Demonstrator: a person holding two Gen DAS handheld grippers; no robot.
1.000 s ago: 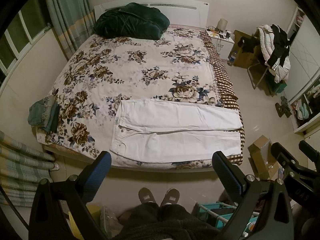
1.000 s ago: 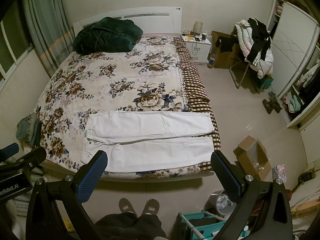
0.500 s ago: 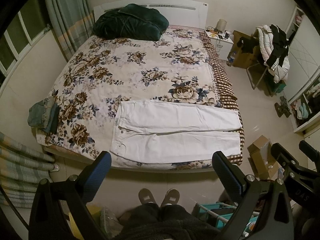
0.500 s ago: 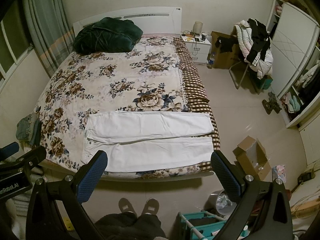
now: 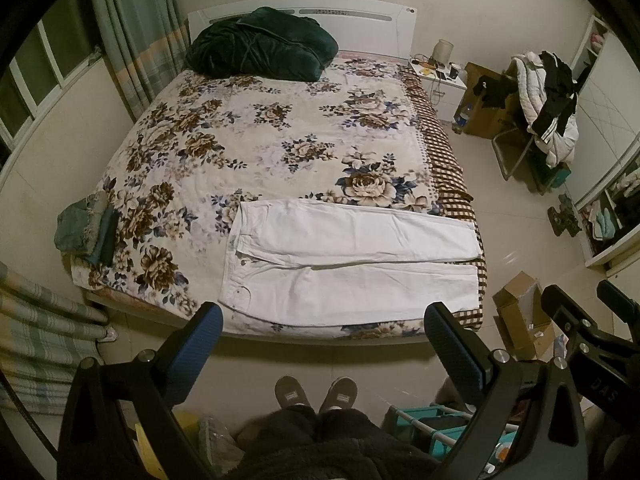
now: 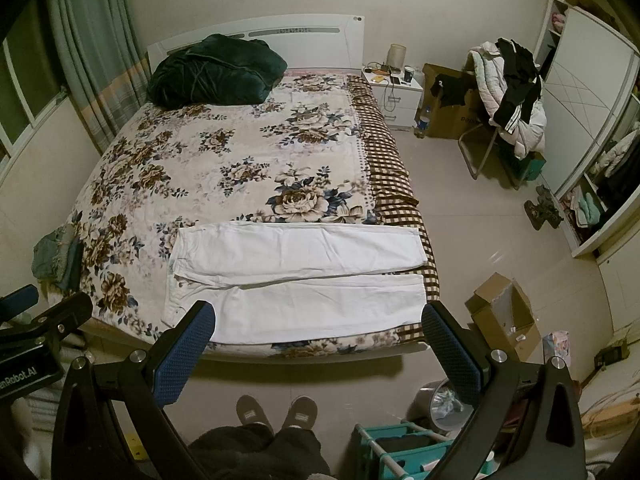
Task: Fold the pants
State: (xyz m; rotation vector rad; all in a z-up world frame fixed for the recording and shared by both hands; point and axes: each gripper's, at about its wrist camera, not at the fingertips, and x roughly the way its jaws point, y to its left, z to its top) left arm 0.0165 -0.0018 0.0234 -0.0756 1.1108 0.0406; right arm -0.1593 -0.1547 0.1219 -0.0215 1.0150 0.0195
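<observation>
Left wrist view: nothing has shifted since the earlier frames. Your left gripper [image 5: 320, 330] hangs above the floor at the foot of the bed [image 5: 280, 152], jaws spread wide, nothing between the blue ribbed pads [image 5: 198, 350]. The pants [image 5: 352, 264] lie flat along the near edge of the bed, waistband to the left, legs running right, the far leg slightly overlapping the near one. They are plain white cloth, smooth, with few creases. The bedcover is a floral print; a brown check sheet [image 5: 452, 176] shows along its right side. A dark green blanket [image 5: 260, 44], plush and bunched, sits at the headboard. Your slippers [image 5: 316, 392] stand on the tiled floor below.

Right wrist view: likewise unchanged from before. Your right gripper [image 6: 316, 328] is held well apart from the pants [image 6: 300, 276], jaws fully parted and empty. A cardboard box [image 6: 504, 312], flaps open, rests on the floor right of the bed [image 6: 220, 160].
</observation>
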